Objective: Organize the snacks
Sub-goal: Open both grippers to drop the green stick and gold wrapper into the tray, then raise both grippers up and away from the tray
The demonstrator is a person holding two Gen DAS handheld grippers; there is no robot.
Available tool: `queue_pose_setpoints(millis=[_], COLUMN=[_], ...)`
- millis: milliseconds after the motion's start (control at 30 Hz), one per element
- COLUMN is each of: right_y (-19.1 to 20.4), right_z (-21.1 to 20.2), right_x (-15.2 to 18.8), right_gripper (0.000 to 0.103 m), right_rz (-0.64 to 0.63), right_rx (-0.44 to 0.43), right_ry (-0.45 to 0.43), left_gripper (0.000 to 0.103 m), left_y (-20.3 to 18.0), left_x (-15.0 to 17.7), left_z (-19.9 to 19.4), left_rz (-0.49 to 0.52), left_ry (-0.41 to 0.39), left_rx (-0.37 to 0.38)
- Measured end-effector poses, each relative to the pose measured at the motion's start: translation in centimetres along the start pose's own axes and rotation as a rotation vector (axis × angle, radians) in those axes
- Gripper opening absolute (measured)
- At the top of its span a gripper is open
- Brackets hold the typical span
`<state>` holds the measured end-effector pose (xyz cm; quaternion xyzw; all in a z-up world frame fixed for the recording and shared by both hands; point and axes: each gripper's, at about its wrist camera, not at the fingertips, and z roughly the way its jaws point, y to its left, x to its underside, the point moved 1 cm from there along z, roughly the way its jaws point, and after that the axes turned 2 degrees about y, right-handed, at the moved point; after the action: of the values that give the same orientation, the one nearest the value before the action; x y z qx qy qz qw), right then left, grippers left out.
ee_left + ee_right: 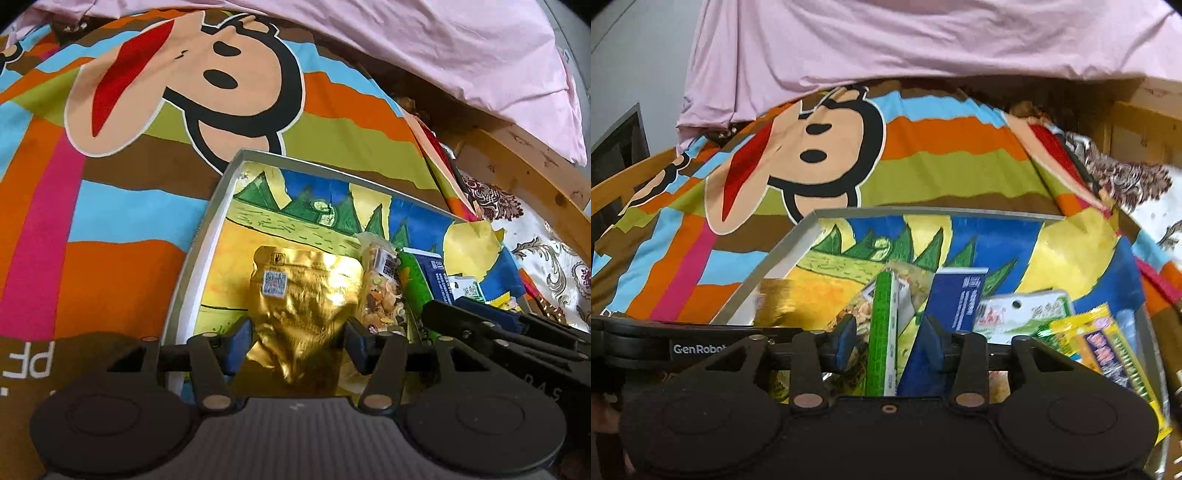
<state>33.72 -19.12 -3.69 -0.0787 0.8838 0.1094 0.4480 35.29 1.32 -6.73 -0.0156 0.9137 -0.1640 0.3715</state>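
Note:
A shallow tray [221,184] with a painted landscape bottom lies on a colourful cartoon bedsheet. In the left wrist view a gold foil pouch [303,295] lies in the tray between my left gripper's [295,341] open jaws, which stand at its sides. Beside it lie a clear nut-mix bag [380,291], a green box [415,284] and a blue box [437,277]. In the right wrist view my right gripper [888,338] is open over the tray [809,225], with the green box [884,332] standing on edge between its jaws and the blue box [955,299] at the right jaw.
A white-green packet [1015,314] and a yellow-purple snack bag [1108,347] lie at the tray's right. A pink blanket [886,40] lies at the far end of the bed. A wooden bed frame [524,173] and a patterned cloth [546,251] are on the right.

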Motion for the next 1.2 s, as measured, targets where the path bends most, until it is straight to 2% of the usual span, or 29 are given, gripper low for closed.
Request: queue_pose_setpoints(millis=[67, 133, 300, 400, 667, 867, 1033, 1200], right_y=[-0.2, -0.4, -0.4, -0.4, -1.0, -1.9, -2.2, -2.4], right_z=[-0.7, -1.6, -4.5, -6.8, -13.0, -17.6, -21.1, -23.7], right_x=[-0.2, -0.5, -1.2, -1.7, -2.2, -1.0, 0.8, 3.2], right_gripper=[0.052, 0.065, 0.088, 0.1, 0.102, 0.102, 0.102, 0.102], right_rz=[0.002, 0.009, 0.0, -0.009, -0.033, -0.052, -0.079, -0.095], right_rx=[0.005, 0.007, 0.03, 0.039, 0.054, 0.058, 0.069, 0.073], right_ry=[-0.019, -0.041, -0.114, -0.174, -0.327, -0.41, -0.443, -0.422], left_gripper=[0.07, 0.078, 0.097, 0.102, 0.102, 0.102, 0.103, 0.103], left_y=[-0.1, -0.3, -1.3, -2.0, -4.4, -6.6, -8.3, -9.5], left_x=[-0.2, -0.4, -1.1, -1.2, -0.6, 1.6, 4.3, 7.4], left_z=[-0.8, -1.9, -5.1, -7.0, -11.2, -14.9, -17.9, -19.9], left_rz=[0.006, 0.015, 0.034, 0.036, 0.07, 0.109, 0.133, 0.155], left_ry=[-0.015, -0.038, -0.113, -0.163, -0.254, -0.356, -0.415, -0.402], left_rx=[-0.009, -0.02, -0.048, -0.067, -0.094, -0.119, -0.124, -0.11])
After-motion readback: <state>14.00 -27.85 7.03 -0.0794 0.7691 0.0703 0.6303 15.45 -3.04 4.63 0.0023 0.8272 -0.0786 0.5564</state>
